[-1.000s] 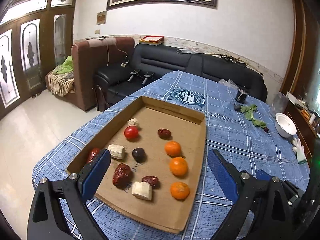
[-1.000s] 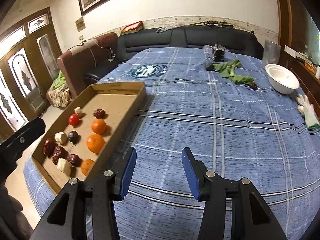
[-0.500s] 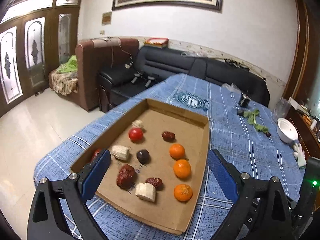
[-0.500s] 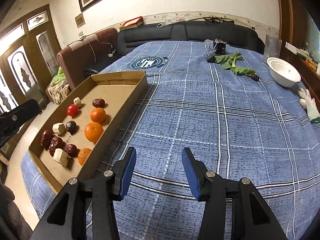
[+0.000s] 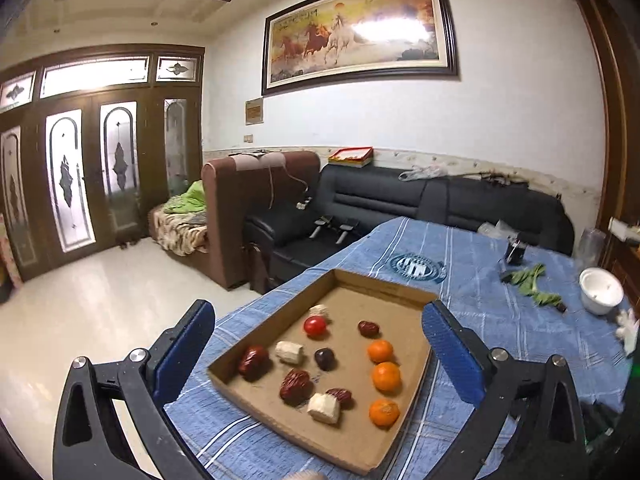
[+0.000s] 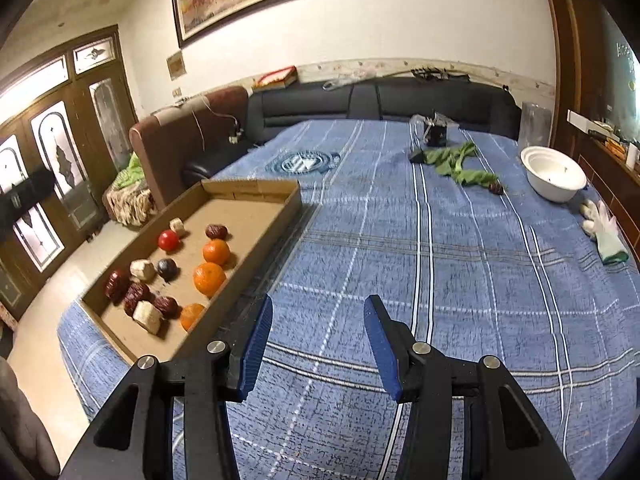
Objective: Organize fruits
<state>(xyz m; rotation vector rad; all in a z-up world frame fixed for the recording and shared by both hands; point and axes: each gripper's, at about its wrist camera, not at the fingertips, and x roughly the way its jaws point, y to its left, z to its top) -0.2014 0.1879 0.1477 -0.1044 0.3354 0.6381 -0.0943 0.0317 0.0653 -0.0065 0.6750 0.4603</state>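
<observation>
Fruits in a shallow cardboard tray (image 5: 418,294) (image 6: 256,186) near the left corner of a table under a blue plaid cloth (image 5: 520,320) (image 6: 440,260). Along the tray's right side, three oranges in a line: far one (image 5: 380,351) (image 6: 216,251), middle one (image 5: 386,376) (image 6: 209,278), near one (image 5: 384,413) (image 6: 192,316). Further left, a red cherry tomato (image 5: 315,325) (image 6: 168,240), with a pale chunk (image 5: 320,311) (image 6: 176,225) just behind it and a small red date (image 5: 368,328) (image 6: 216,231) off to its right. At mid-tray, a dark round fruit (image 5: 324,358) (image 6: 166,268) beside another pale chunk (image 5: 289,352) (image 6: 142,270). By the left wall, a large red date (image 5: 253,360) (image 6: 116,283); nearer, a second large date (image 5: 296,386) (image 6: 136,296), a smaller date (image 5: 341,397) (image 6: 165,306) and a third pale chunk (image 5: 324,408) (image 6: 147,317), these last two touching. Left gripper (image 5: 318,356) above the tray's near end, blue pads spread wide on either side of it, nothing held. Right gripper (image 6: 318,350) over bare cloth just right of the tray, pads moderately apart, likewise empty. Across the far right of the table, a white bowl (image 5: 601,291) (image 6: 553,174), green leaves (image 5: 532,284) (image 6: 460,164), a stray dark date (image 6: 496,188) at their end, and a white glove (image 6: 602,226).
</observation>
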